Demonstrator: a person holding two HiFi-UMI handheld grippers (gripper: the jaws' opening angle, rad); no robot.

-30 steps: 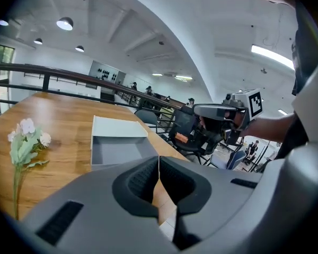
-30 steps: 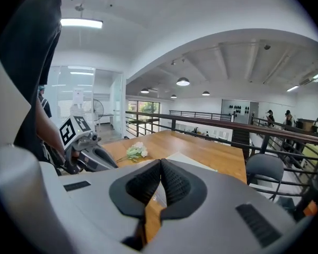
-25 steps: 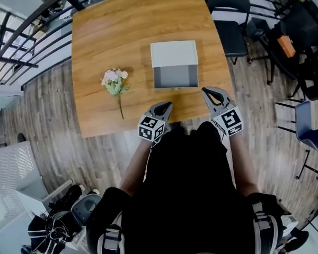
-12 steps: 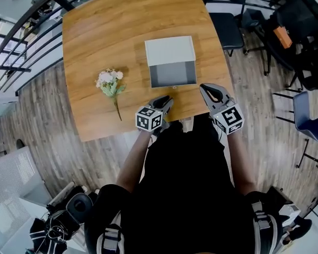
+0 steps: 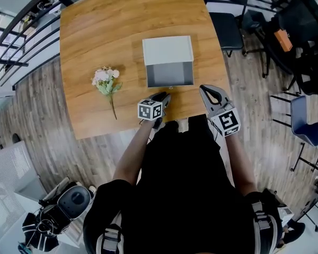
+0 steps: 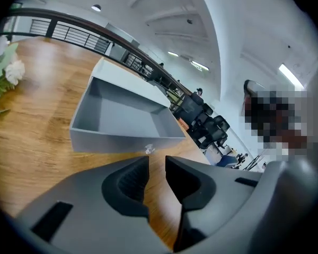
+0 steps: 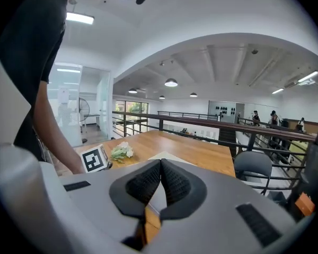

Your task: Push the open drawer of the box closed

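A white box (image 5: 167, 49) stands mid-table with its grey drawer (image 5: 169, 74) pulled out toward me, empty inside. In the left gripper view the drawer (image 6: 122, 118) fills the middle, with a small clear knob (image 6: 149, 149) on its front. My left gripper (image 5: 161, 97) (image 6: 157, 165) sits just short of that front, near the knob, its jaws a narrow gap apart with nothing between them. My right gripper (image 5: 208, 91) (image 7: 160, 165) hovers at the table's near right edge, to the right of the drawer, shut and empty.
A small bunch of flowers (image 5: 105, 81) (image 6: 2, 67) lies on the wooden table (image 5: 95, 30) left of the box. A black chair (image 5: 228, 15) stands past the table's right edge, and a blue chair (image 5: 305, 123) farther right. Railings run along the left.
My left gripper has moved forward and a little right, closing in on the drawer front. The right gripper has hardly moved. The drawer stays open.
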